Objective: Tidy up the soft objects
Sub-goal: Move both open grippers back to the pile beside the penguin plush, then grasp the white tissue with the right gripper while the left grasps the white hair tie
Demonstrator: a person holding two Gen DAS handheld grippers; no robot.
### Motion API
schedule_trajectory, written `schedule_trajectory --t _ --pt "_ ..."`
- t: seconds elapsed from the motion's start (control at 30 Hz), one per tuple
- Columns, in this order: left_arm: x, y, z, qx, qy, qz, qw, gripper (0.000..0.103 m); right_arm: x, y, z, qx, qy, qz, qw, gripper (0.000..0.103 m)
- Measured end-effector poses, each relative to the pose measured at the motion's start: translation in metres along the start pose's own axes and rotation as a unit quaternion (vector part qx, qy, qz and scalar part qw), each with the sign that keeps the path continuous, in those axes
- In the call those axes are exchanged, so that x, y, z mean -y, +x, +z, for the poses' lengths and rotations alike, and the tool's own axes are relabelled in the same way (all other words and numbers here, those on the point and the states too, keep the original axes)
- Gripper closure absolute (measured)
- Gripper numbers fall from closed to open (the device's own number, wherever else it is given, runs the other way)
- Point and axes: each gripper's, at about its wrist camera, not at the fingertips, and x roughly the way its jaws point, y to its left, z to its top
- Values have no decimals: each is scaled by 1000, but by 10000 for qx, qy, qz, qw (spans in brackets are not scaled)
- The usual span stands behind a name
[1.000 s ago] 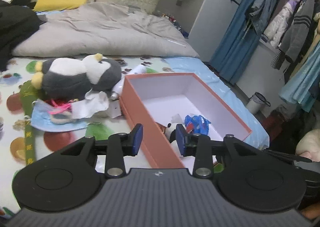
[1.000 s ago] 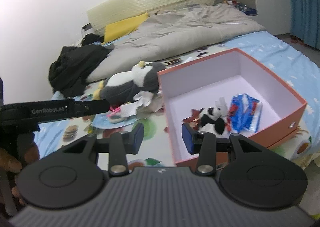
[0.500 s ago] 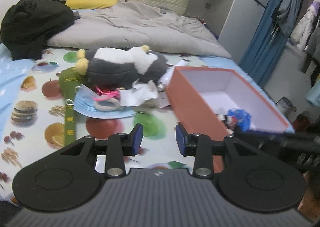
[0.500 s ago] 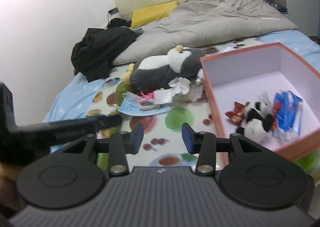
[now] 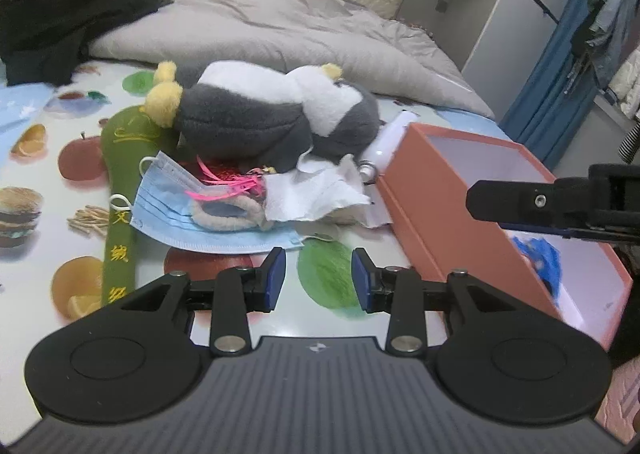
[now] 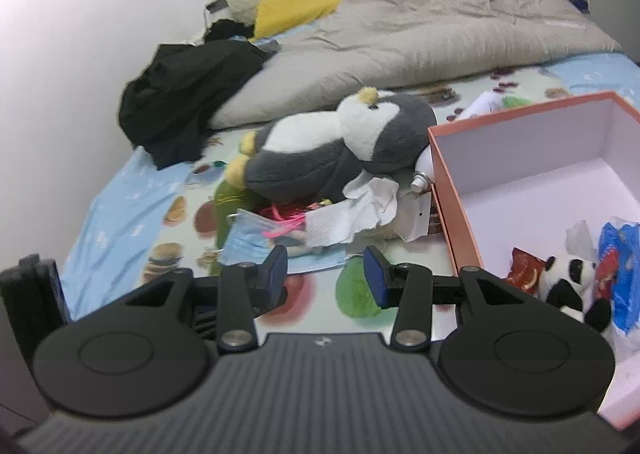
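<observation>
The penguin plush (image 5: 260, 110) lies left of the box (image 5: 436, 190), a face mask (image 5: 192, 218) before it.

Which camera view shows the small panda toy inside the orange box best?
The right wrist view. There the small panda toy lies in plain sight on the white floor of the orange box, beside blue packaging. In the left wrist view the box's near wall hides the panda; only a blue scrap shows.

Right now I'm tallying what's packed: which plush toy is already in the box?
The small panda; the big grey penguin lies outside the orange box.
</observation>
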Motion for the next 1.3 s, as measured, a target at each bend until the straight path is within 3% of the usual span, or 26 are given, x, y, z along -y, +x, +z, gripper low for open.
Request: schedule_trajectory --t 0.33,0.7,0.8,0.9,1.0,1.3 --pt "-57 58 13 68 -905 59 9959 64 14 91 17 -362 542 18 9979 58" --pt "-93 109 24 -200 -1912 -450 9803 69 34 161 22 -813 1036 -74 9913 57" --pt "-96 120 22 -288 -2059 -499 9769 69 40 171 21 -914 1113 -68 9896 63" --pt "-99 125 23 -239 -2258 -607 9720 69 45 176 20 -964 1163 -17 9885 87" --pt "-100 128 24 -192 -2413 -552 9687 69 48 172 20 -882 1187 -21 9890 98" --pt "-103 130 20 -107 -2895 -408 9563 69 46 147 23 -594 853 -261 9942 98"
